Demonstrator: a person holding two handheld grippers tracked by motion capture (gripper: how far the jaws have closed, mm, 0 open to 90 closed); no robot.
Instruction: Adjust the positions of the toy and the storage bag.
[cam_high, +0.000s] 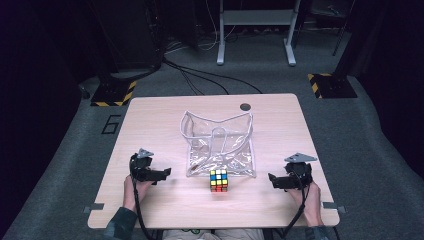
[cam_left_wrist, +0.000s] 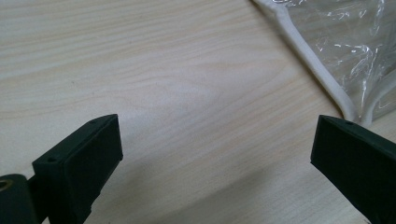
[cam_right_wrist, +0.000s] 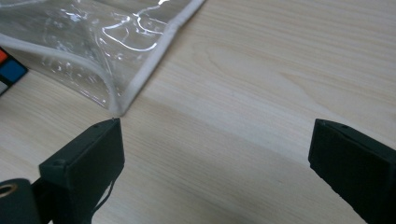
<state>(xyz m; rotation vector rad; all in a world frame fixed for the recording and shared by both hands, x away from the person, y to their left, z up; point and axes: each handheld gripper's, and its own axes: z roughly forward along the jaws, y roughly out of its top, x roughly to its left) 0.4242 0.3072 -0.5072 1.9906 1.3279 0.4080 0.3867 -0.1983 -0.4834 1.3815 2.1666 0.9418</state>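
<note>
Wood: pale counter (cam_high: 150, 125), grain plain in both gripper views; round hole (cam_high: 244, 106) near far edge.
Bag: clear plastic bag (cam_high: 218, 145) w/ white piping, mid-counter, mouth gaping, far wall sagging in a V.
Cube: colour cube (cam_high: 218, 180) on counter, just in front of bag's near edge, about touching it; sits between the two grippers, well apart from each.
L gripper: left gripper (cam_high: 163, 173) at counter's near-left, held by left hand (cam_high: 134, 189), pointing in toward cube.
L jaws: spread wide, nothing between them but bare wood (cam_left_wrist: 215, 140). Bag's piped corner (cam_left_wrist: 327, 84) lies ahead, just beyond the right-side jaw in left gripper view, not inside the gap.
R gripper: right gripper (cam_high: 274, 180) at near-right, held by right hand (cam_high: 311, 199), pointing in toward cube.
R jaws: spread wide, gap (cam_right_wrist: 215, 154) holds bare wood. Bag corner (cam_right_wrist: 116, 105) comes down just ahead of the left-side jaw in right gripper view; can't tell if touching.
Cube vs R jaws: sliver of cube (cam_right_wrist: 10, 70) at far-left edge of right gripper view, beyond bag's piping, outside the jaws.
Cables: one trails from each gripper toward the near edge.
Floor: grey carpet, hazard-striped stand bases beyond counter.
</note>
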